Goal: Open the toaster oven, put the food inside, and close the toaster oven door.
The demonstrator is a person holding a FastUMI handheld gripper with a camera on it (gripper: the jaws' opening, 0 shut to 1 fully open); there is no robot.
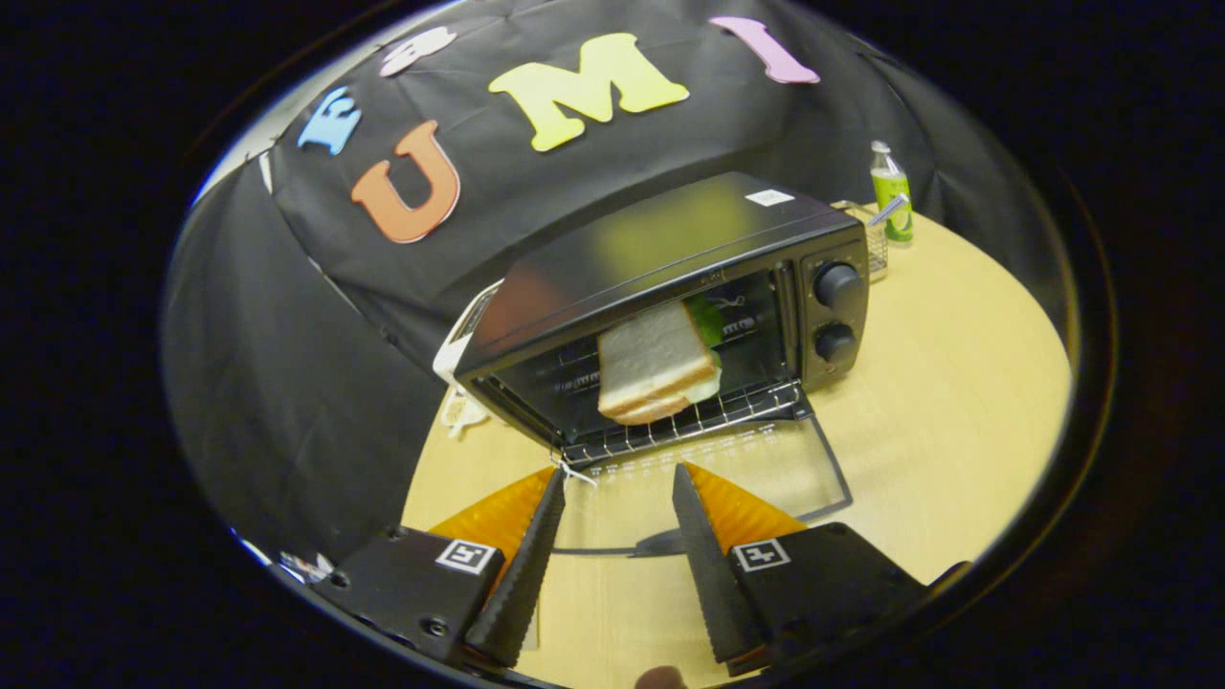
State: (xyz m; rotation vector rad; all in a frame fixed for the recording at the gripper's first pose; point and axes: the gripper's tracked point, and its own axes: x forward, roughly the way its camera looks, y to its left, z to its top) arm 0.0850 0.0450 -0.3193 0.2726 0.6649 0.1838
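The toaster oven (670,306) stands with its glass door (727,478) folded down flat. A sandwich (656,368) lies on the wire rack (689,421) inside. The gripper (617,498) fingers are spread apart, empty, above the door.

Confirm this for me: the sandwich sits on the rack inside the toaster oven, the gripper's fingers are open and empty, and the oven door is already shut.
One thing is wrong: the door is not shut. The gripper view shows it folded down flat on the table, just ahead of the fingers. The rest holds: the sandwich sits on the rack inside the toaster oven, and the gripper is open and empty.
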